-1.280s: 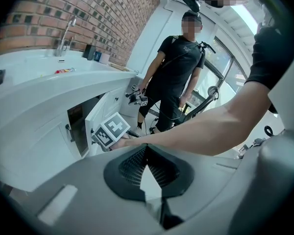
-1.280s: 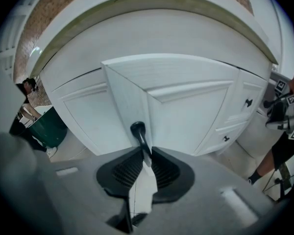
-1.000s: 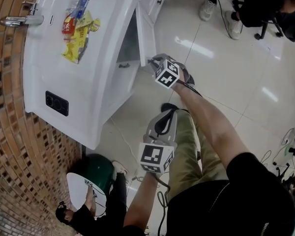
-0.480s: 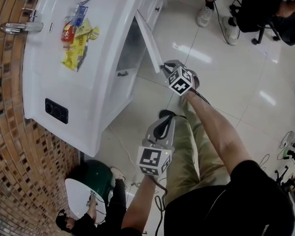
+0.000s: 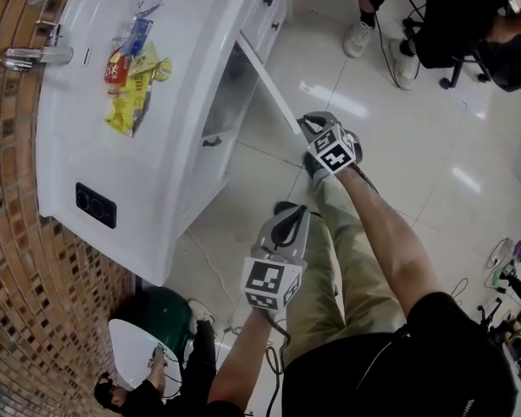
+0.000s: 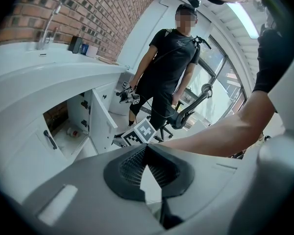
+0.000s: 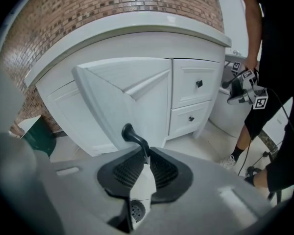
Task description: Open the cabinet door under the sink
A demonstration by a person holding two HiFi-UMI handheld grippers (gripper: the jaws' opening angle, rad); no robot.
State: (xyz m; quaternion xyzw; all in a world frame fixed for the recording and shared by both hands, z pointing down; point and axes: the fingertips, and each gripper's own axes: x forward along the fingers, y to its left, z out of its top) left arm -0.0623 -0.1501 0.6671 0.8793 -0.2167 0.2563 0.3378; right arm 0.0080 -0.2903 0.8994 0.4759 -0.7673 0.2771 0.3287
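The white cabinet door (image 5: 269, 85) under the sink counter (image 5: 87, 146) stands swung out over the floor. My right gripper (image 5: 302, 129) is at the door's free edge. In the right gripper view its jaws (image 7: 144, 158) pinch the end of the door's black handle (image 7: 132, 133); they have just been closing, with the handle between them. The door's panelled front (image 7: 132, 94) fills that view. My left gripper (image 5: 286, 208) hangs lower over the floor, away from the cabinet, its jaws (image 6: 146, 148) meeting at the tips with nothing in them. The open cupboard (image 6: 63, 126) shows in the left gripper view.
Snack packets (image 5: 135, 63) and a faucet (image 5: 30, 55) are on the counter. Two drawers (image 7: 196, 84) sit right of the door. A green bin (image 5: 161, 315) stands by the brick wall. A person (image 6: 169, 77) with another gripper and an office chair (image 6: 191, 109) are beyond.
My right gripper has moved away from the cabinet with the handle, and the door has swung wider open. The left gripper has hardly shifted.
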